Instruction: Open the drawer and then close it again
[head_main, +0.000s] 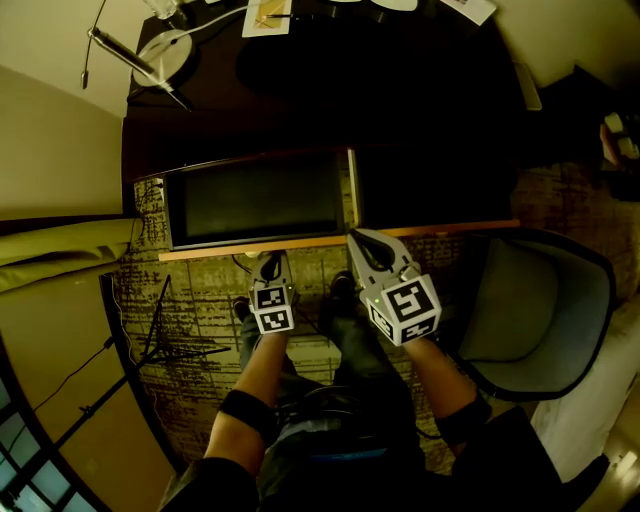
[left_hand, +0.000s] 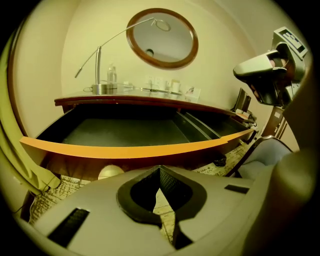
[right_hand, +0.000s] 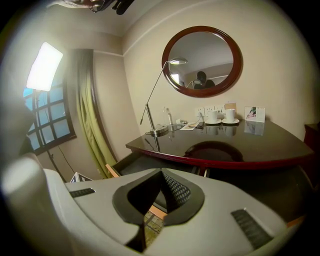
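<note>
The desk drawer (head_main: 260, 205) stands pulled out, dark and empty inside, with a pale wooden front edge (head_main: 300, 243). My left gripper (head_main: 270, 262) is shut and empty, just on my side of that edge and below it. In the left gripper view the front edge (left_hand: 135, 149) crosses above my shut left gripper (left_hand: 160, 169), and a pale round knob (left_hand: 111, 171) shows on the drawer front. My right gripper (head_main: 358, 237) is shut and empty, its tip at the front edge near the drawer's right end. I cannot tell whether it touches. The right gripper view shows the drawer (right_hand: 131, 167) beyond my shut right gripper (right_hand: 161, 171).
A dark glossy desk top (right_hand: 260, 142) carries a lamp (head_main: 160, 50), cups (right_hand: 220, 116) and cards. An oval mirror (left_hand: 162, 37) hangs above. A grey armchair (head_main: 540, 300) stands on the right, a green curtain (head_main: 60, 255) and a tripod stand (head_main: 160, 340) on the left.
</note>
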